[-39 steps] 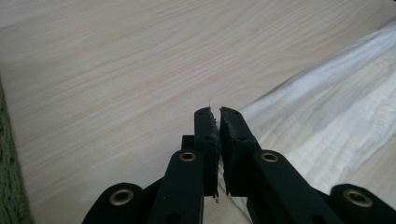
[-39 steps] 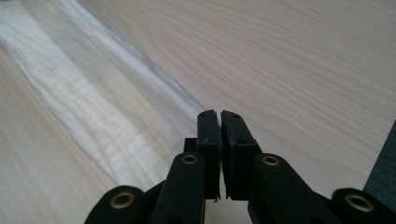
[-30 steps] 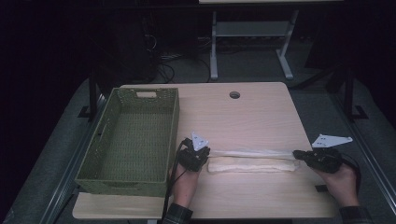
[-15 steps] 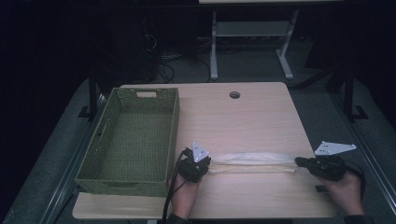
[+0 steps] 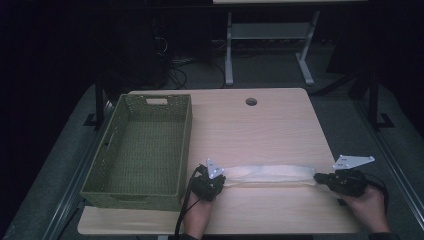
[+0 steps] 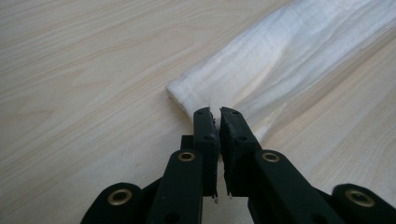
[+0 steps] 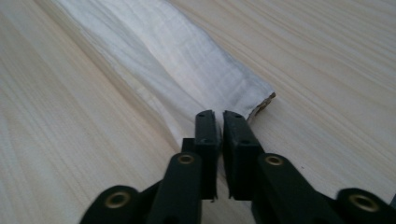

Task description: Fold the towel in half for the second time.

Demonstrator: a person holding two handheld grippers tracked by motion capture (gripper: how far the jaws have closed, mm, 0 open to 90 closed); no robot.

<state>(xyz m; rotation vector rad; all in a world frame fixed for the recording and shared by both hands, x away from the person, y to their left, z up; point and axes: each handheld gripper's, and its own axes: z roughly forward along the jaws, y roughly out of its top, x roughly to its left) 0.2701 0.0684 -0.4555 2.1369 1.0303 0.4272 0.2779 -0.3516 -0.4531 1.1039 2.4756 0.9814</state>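
A white cloth (image 5: 270, 174), folded into a long narrow strip, lies across the near part of the wooden table (image 5: 260, 130). My left gripper (image 5: 223, 181) is shut on its left end. In the left gripper view the jaws (image 6: 215, 112) pinch the near corner of the cloth (image 6: 280, 60), which runs away to the upper right. My right gripper (image 5: 318, 178) is shut on the other end. The right gripper view has the jaws (image 7: 218, 114) closed on the edge of the cloth (image 7: 177, 65), whose frayed corner lies just to their right.
An empty green woven basket (image 5: 116, 190) stands on the left part of the table, close to my left hand. A round cable hole (image 5: 251, 101) sits near the far edge. Dark floor and a white desk frame (image 5: 265, 35) lie beyond.
Both grippers have drawn the cloth toward the near edge. What showed as two parallel strips one second ago is now a single narrower strip.
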